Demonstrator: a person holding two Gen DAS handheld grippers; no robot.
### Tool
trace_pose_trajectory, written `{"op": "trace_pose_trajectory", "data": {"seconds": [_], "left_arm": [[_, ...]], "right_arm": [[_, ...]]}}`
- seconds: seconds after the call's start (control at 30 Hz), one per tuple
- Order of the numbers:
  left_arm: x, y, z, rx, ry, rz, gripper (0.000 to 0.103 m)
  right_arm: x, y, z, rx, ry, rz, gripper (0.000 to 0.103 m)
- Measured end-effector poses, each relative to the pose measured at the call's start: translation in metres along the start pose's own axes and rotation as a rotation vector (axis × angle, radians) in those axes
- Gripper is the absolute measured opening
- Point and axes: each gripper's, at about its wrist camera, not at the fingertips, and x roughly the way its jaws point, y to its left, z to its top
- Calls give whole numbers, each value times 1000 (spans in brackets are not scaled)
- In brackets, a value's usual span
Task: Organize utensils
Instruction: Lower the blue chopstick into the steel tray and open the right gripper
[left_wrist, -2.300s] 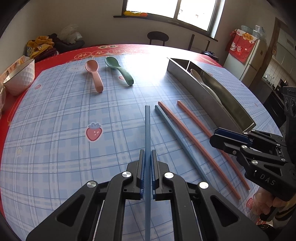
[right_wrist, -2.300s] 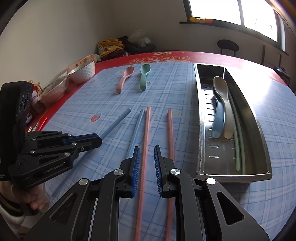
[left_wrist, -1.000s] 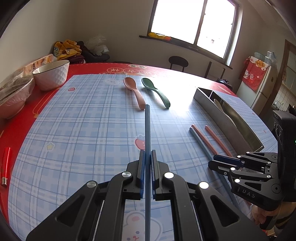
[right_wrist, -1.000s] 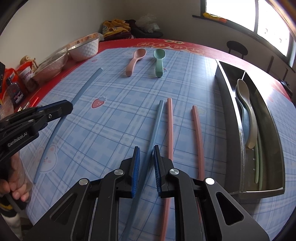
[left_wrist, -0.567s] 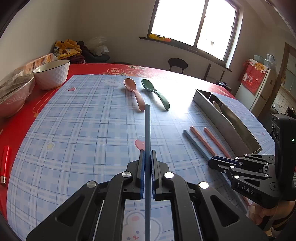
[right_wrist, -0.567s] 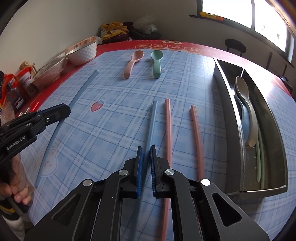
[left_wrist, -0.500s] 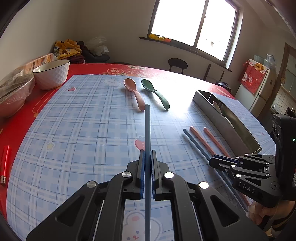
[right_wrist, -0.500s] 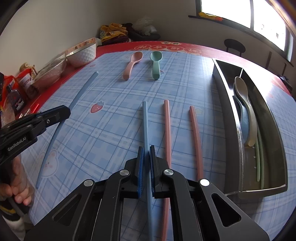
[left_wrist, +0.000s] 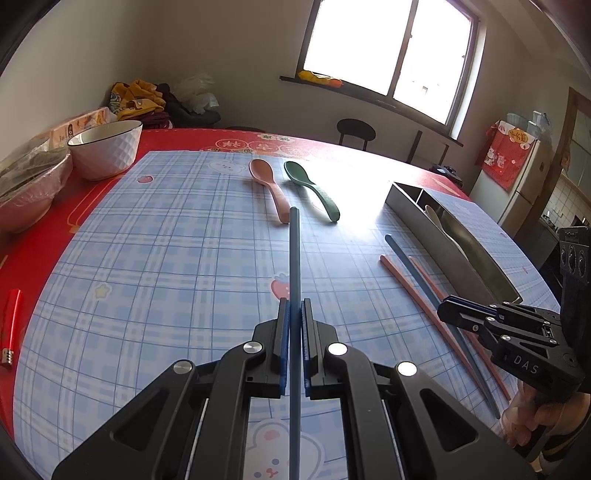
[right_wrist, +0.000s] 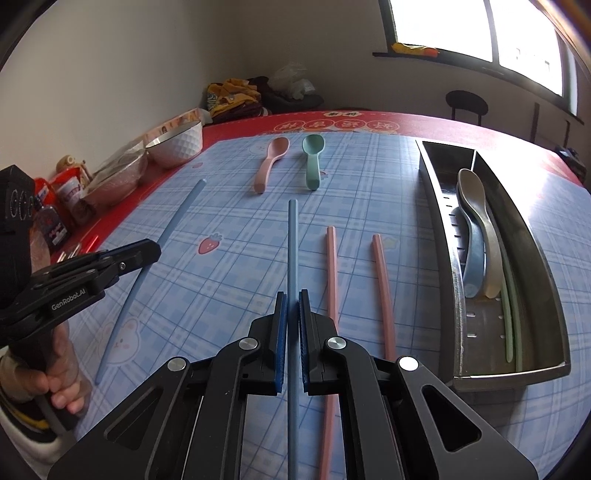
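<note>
Both grippers, left gripper (left_wrist: 294, 325) and right gripper (right_wrist: 291, 317), are each clamping a blue chopstick (right_wrist: 292, 251), pairing them for the tray (right_wrist: 546, 295) at 2 o'clock.

Right gripper (right_wrist: 291, 328) jaws closed on second blue chopstick (right_wrist: 292, 258), lifted it off tablecloth (right_wrist: 221, 206).

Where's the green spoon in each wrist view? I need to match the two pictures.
Left wrist: the green spoon lies above centre, just right of the pink spoon, bowl towards the window.
Right wrist: the green spoon lies upper centre, again right of the pink spoon.
Shared landmark: the metal tray, right of both spoons.
</note>
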Motion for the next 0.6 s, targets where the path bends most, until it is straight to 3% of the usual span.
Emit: {"op": "trace_pose_trajectory", "data": {"seconds": [0.3,0.47,0.6], "left_arm": [[3,-6,1,21,17,37,6],[3,-2,0,3,12,44,6],[6,0,0,-11,27,44,6]], "right_arm": [[-30,-46,19,178,-68,95,6],[-43,-86,43,222,-128,16,6],[-33,-120,66,254,-116,-59,6]]}}
